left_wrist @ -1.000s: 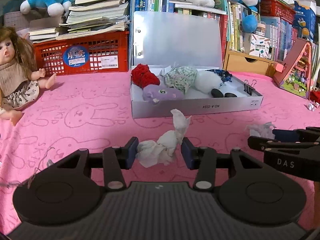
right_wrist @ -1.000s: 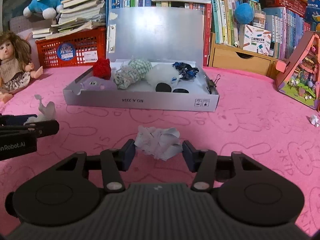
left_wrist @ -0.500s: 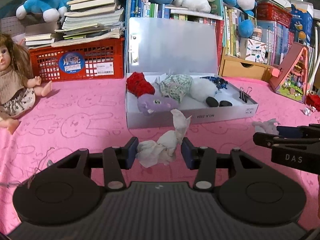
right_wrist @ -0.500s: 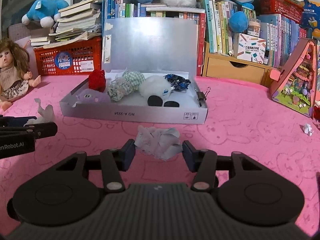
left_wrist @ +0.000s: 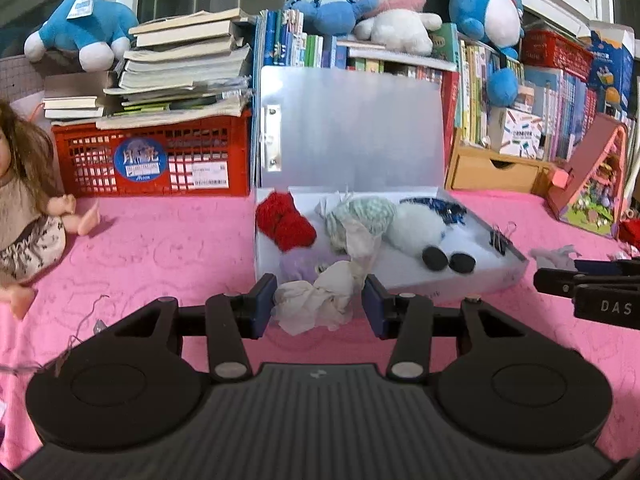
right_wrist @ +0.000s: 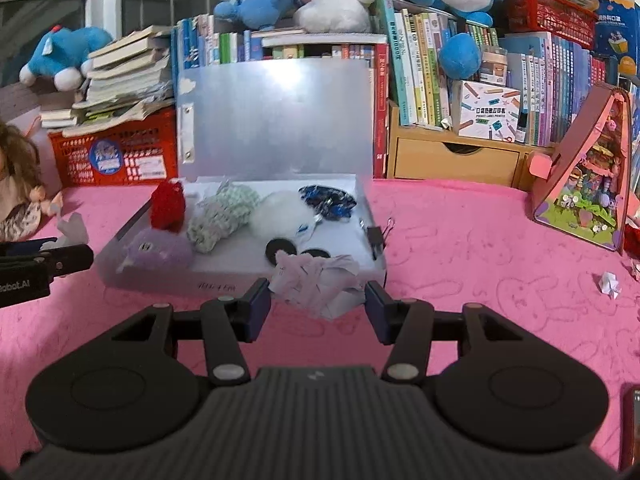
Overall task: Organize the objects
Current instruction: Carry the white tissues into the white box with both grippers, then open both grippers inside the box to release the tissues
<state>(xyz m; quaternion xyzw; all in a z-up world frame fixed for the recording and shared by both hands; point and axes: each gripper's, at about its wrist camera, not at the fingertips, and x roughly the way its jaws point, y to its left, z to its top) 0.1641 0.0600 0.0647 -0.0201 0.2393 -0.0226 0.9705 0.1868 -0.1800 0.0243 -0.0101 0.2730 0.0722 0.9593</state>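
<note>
Pink cloth [left_wrist: 168,248] printed with rabbit outlines covers the table. Books [right_wrist: 424,68] and plush toys [left_wrist: 392,4] crowd the far edge, with a red crate [left_wrist: 156,160] under a stack of books at the left and a doll [left_wrist: 24,216] sitting beside it.

Grey and shallow, the box [left_wrist: 472,276] lies mid-table with its lid [left_wrist: 352,128] standing upright behind it. Inside, from left to right, are a red pompom [left_wrist: 286,222], a purple plush [right_wrist: 160,250] in front of it, a green-checked bundle [right_wrist: 222,214], a white fluffy toy [right_wrist: 280,212] with two black discs [left_wrist: 448,258] before it, and a dark blue tangle [right_wrist: 328,200] at the back. A black binder clip [right_wrist: 376,236] sits on the box's right wall.

At the right edge stands a pink toy house [right_wrist: 588,172].

Nearest the lens, the left gripper [left_wrist: 320,304] is clamped on a cream paper wad [left_wrist: 320,300], both blue pads pressing its sides, a twisted tail of it rising in front of the box's near wall. The right gripper [right_wrist: 318,304] likewise pinches a white paper wad [right_wrist: 316,284], held in front of the box's near right corner. Each gripper shows at the edge of the other's view, side by side.

A small paper scrap [right_wrist: 610,284] lies on the cloth to the right, well apart from the box.
</note>
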